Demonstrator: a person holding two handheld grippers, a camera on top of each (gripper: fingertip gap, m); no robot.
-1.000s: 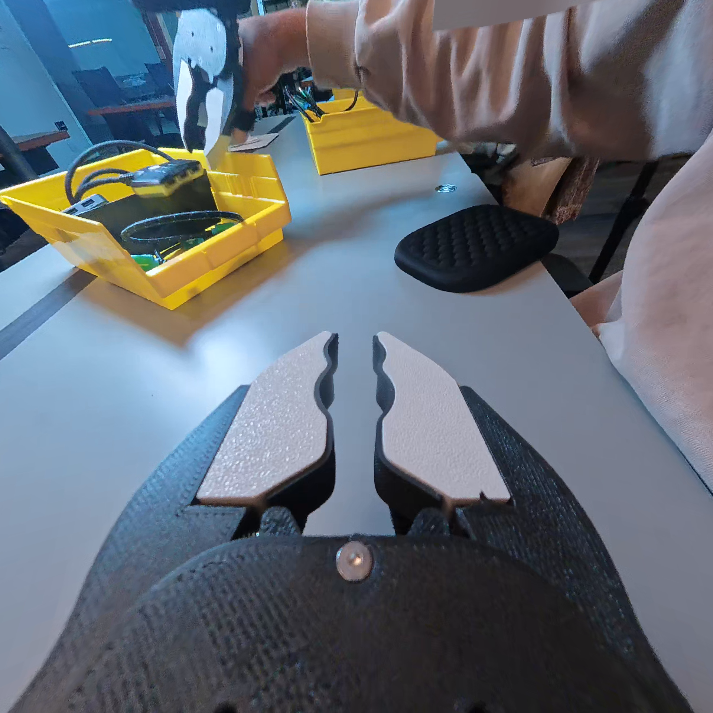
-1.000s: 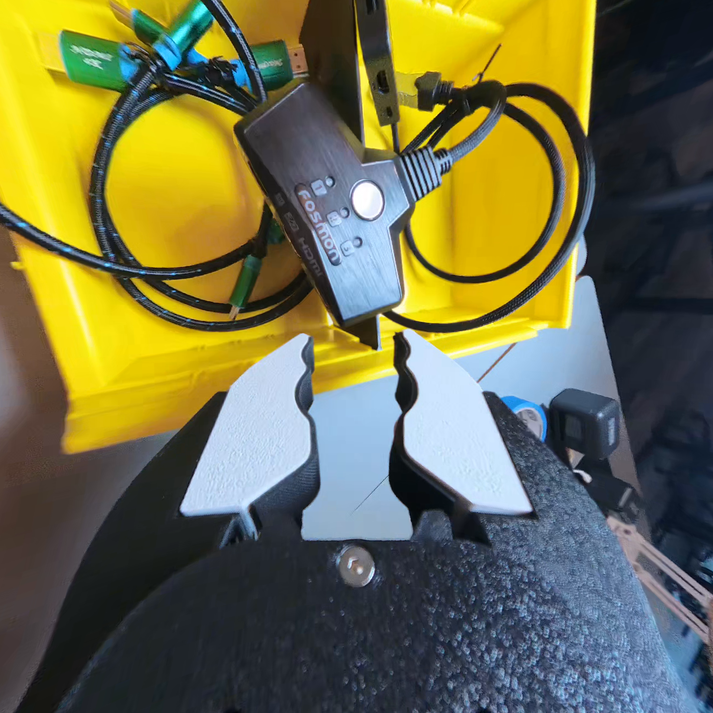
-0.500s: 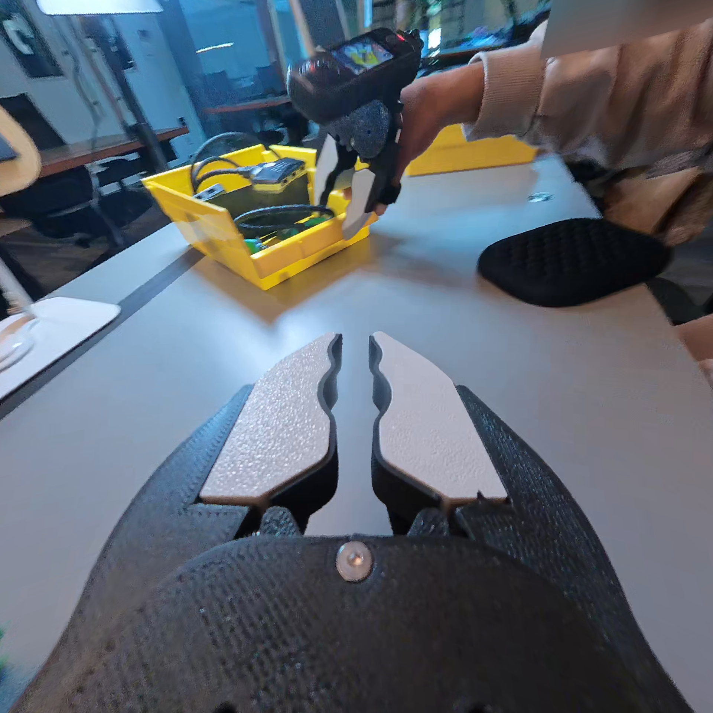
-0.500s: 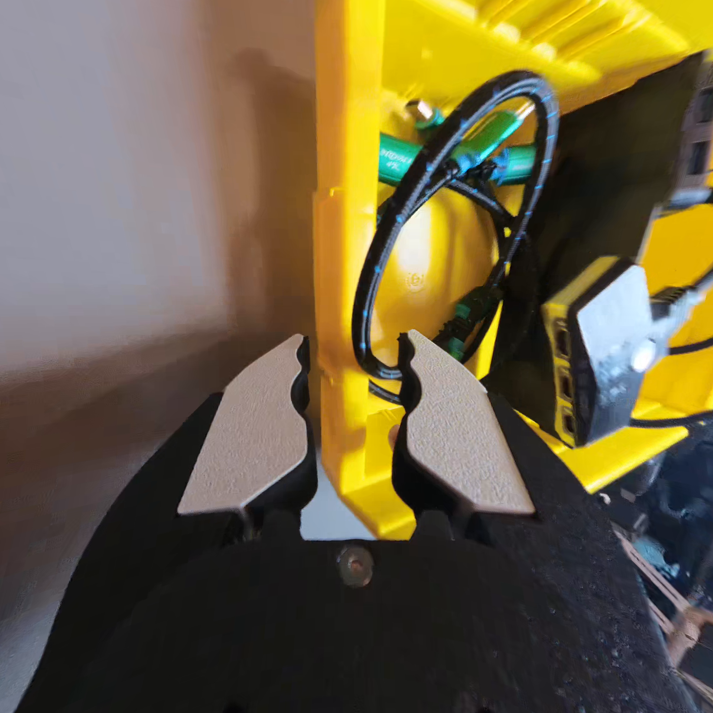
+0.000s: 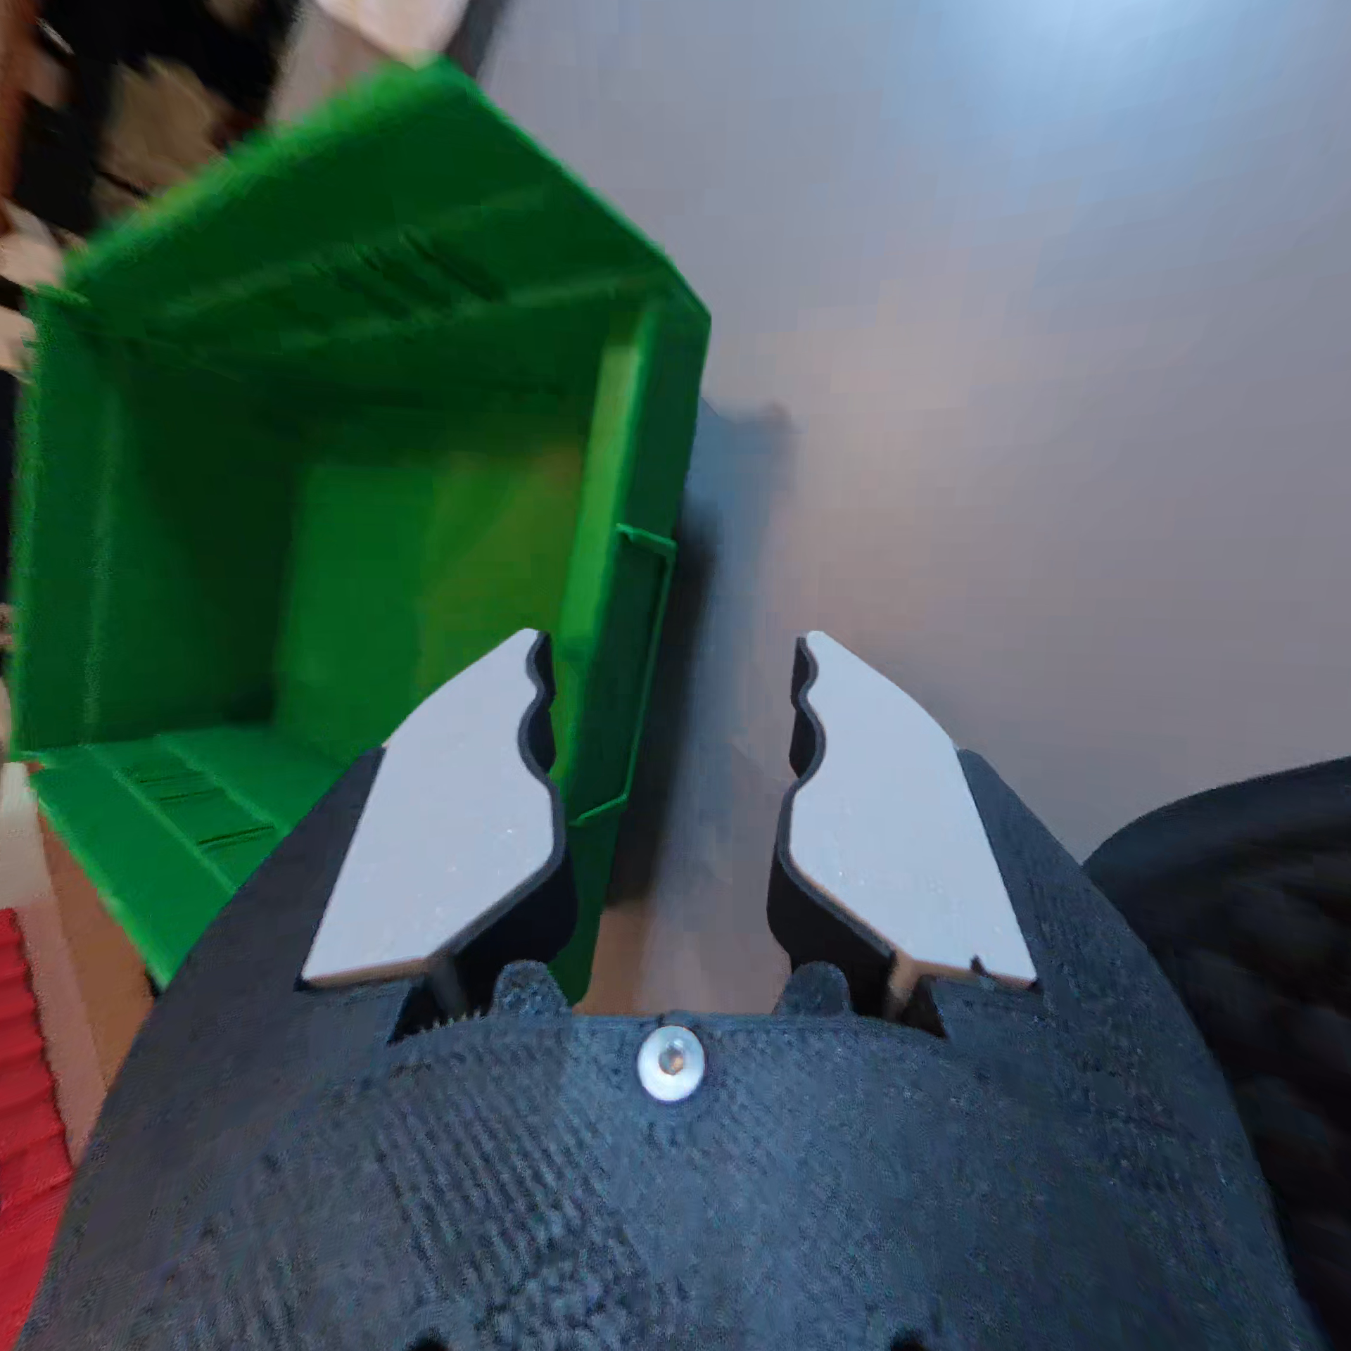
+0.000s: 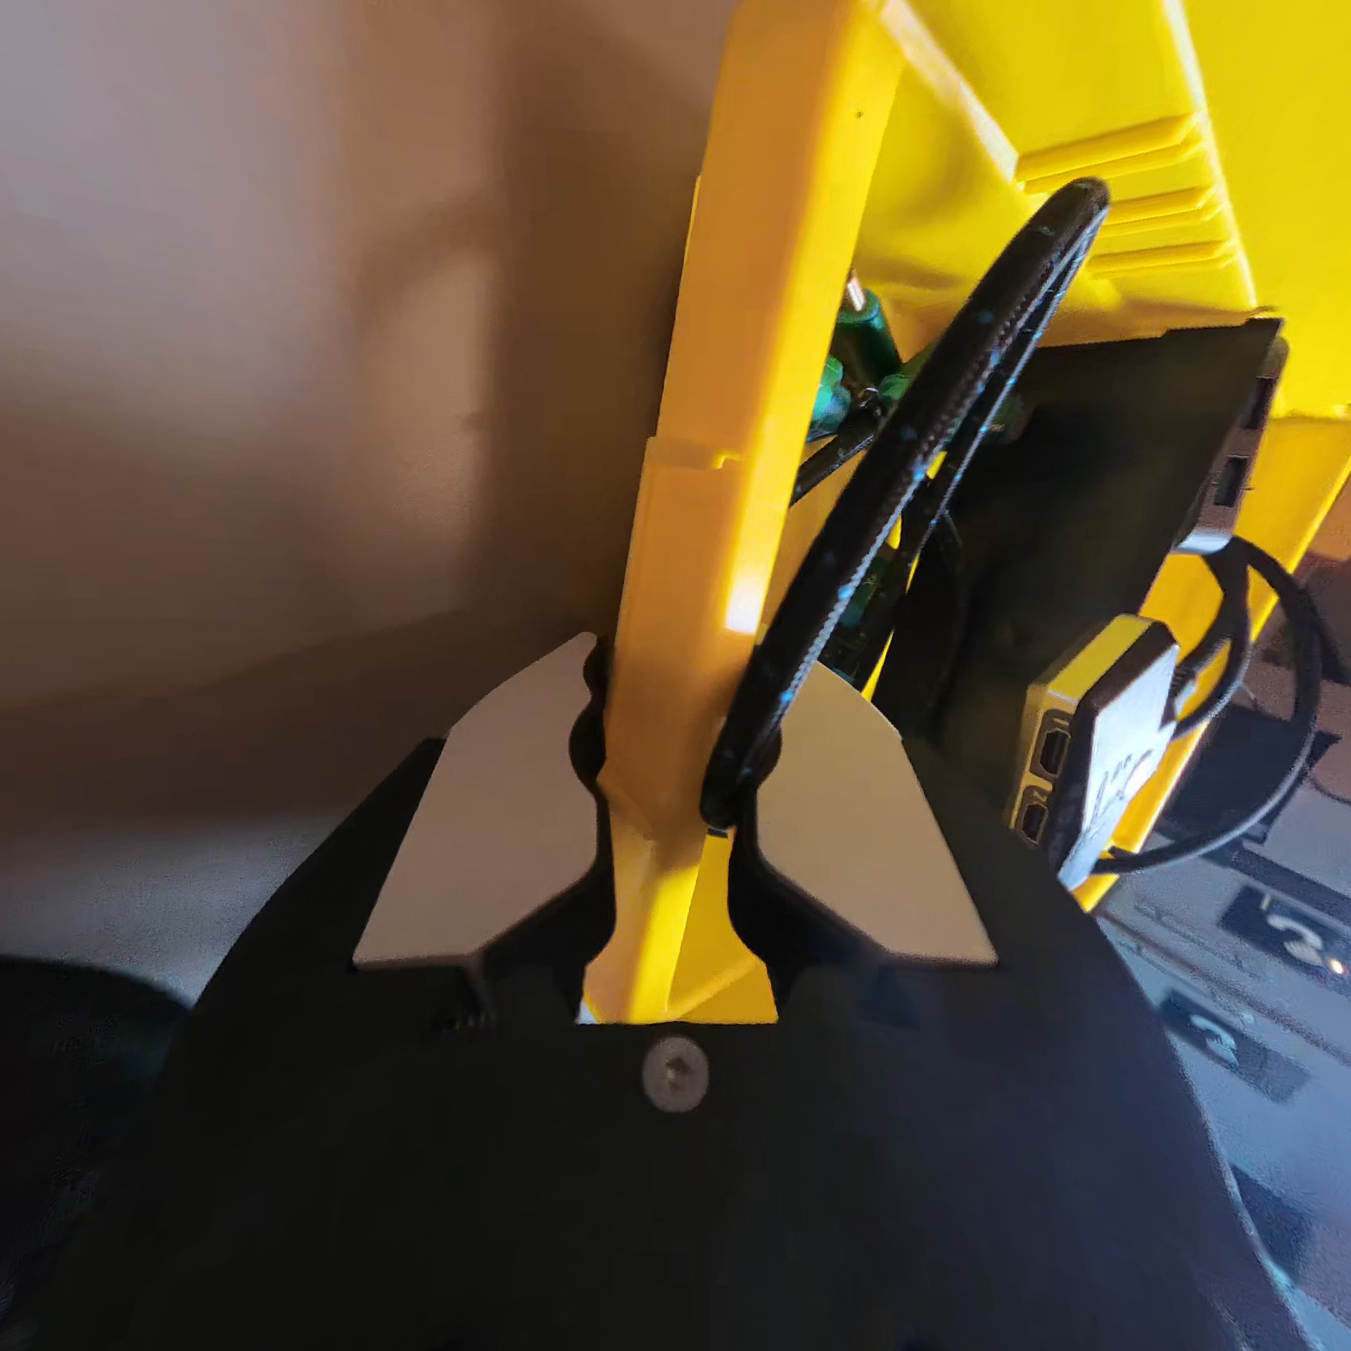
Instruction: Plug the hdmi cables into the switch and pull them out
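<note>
In the right wrist view, my right gripper point(image 6: 702, 658) is shut on the side wall of a yellow bin point(image 6: 724, 439). A black braided HDMI cable loop point(image 6: 914, 453) lies against the inner finger. Green HDMI plugs point(image 6: 855, 365) show deeper in the bin. The dark HDMI switch point(image 6: 1096, 746) with its ports hangs at the bin's right side, beside a black box point(image 6: 1096, 475). In the left wrist view, my left gripper point(image 5: 672, 651) is open. An empty green bin point(image 5: 329, 475) has its right wall between the fingers, close to the left one. The image is blurred.
The grey table point(image 5: 1023, 365) spreads to the right of the green bin. A black textured pad point(image 5: 1243, 914) lies at the right edge. Something red point(image 5: 22, 1023) shows at the lower left. In the right wrist view the table surface point(image 6: 256, 365) is left of the yellow bin. My right fingertips sit around 40 cm from my left ones.
My left gripper has swung from the table view over to the green bin and opened wide. My right gripper has moved further onto the yellow bin's wall and closed on it.
</note>
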